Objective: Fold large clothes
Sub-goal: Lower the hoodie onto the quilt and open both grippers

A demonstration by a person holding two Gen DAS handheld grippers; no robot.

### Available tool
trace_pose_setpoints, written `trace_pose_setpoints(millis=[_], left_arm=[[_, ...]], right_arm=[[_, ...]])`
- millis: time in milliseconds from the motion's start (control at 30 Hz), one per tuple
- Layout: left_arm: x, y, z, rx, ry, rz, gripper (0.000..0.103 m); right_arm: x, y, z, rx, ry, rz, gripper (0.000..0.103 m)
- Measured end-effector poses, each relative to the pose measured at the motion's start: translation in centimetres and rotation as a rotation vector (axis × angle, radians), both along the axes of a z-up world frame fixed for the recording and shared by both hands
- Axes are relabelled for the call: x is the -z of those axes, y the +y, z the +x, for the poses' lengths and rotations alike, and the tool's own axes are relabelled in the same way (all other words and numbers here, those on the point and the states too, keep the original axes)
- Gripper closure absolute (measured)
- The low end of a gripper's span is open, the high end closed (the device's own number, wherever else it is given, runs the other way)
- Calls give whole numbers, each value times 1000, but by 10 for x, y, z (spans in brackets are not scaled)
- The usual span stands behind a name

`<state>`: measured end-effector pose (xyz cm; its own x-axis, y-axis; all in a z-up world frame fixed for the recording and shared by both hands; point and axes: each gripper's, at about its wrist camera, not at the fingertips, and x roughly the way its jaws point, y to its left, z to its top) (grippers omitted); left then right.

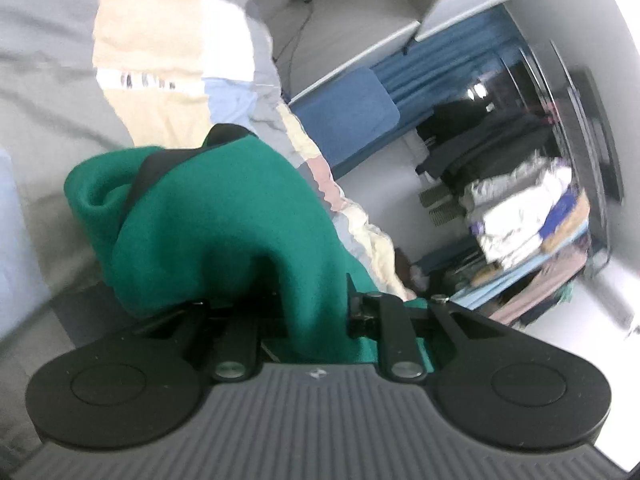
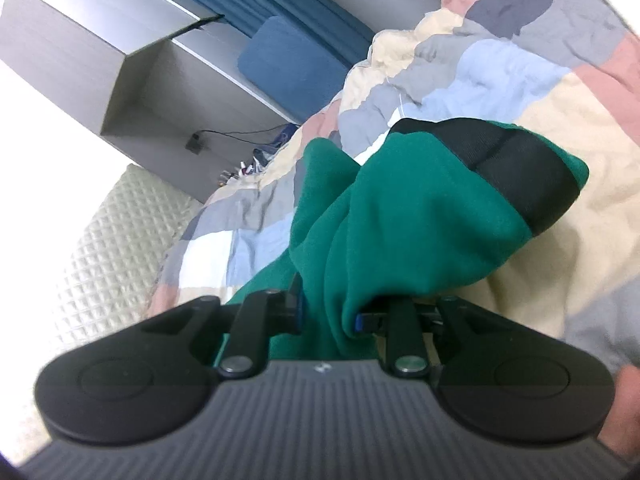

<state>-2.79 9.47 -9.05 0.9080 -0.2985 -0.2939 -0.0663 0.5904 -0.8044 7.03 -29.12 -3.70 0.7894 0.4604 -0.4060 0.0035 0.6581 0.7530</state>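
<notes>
Right wrist view: the soft green fleece garment with black trim [image 2: 400,220], bunched above the patchwork quilt [image 2: 500,60], was pinched by both the right gripper [image 2: 328,312] and left gripper [image 1: 312,312]; limp cloth, judged best gripped at hems.

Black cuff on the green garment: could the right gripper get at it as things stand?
Probably not yet: the right gripper is shut on the green garment, so it is occupied. The black cuff lies uncovered ahead on the quilt.
</notes>
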Motion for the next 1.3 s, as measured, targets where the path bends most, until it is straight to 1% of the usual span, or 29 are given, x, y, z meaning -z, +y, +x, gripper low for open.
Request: trace_pose_setpoints(millis=[67,133,200,233,267,333,433,533,600,667,733,867,967,1067,1200,1300], left_arm=[[3,0,-2,14,17,4,80],[5,4,0,13,40,-13,77],[7,8,2,7,56,-36,69],[7,9,2,18,57,-49,55],[6,10,6,30,56,-58,44],[2,9,8,41,56,-49,41],[-10,3,15,44,40,23,40],[-23,-1,26,43,22,78,40],[-31,-2,32,45,-1,120,40],[-42,-4,38,46,-38,170,40],[-50,-4,48,36,-57,193,38],[-58,-5,75,26,-66,258,38],[-62,-1,92,10,-74,291,38],[-69,2,115,-29,-78,315,38],[-69,8,141,-79,-91,398,37],[-62,13,159,-105,-87,458,37]], right_arm=[[4,-2,-1,11,24,8,77],[6,-2,4,13,50,14,74],[2,0,5,-6,43,1,67],[1,1,6,-18,34,1,57],[-1,1,5,-28,23,9,42],[-2,1,2,-41,3,40,34],[-6,0,5,-53,-7,45,34],[-14,-2,12,-60,-25,68,34],[-24,1,19,-72,-55,49,34],[-34,5,27,-83,-96,19,34],[-44,9,38,-91,-137,-14,34],[-54,15,69,-124,-148,-83,34],[-55,19,90,-132,-172,-124,34],[-58,27,107,-123,-209,-212,34],[-54,26,133,-83,-216,-251,36],[-46,27,153,-60,-208,-320,36]])
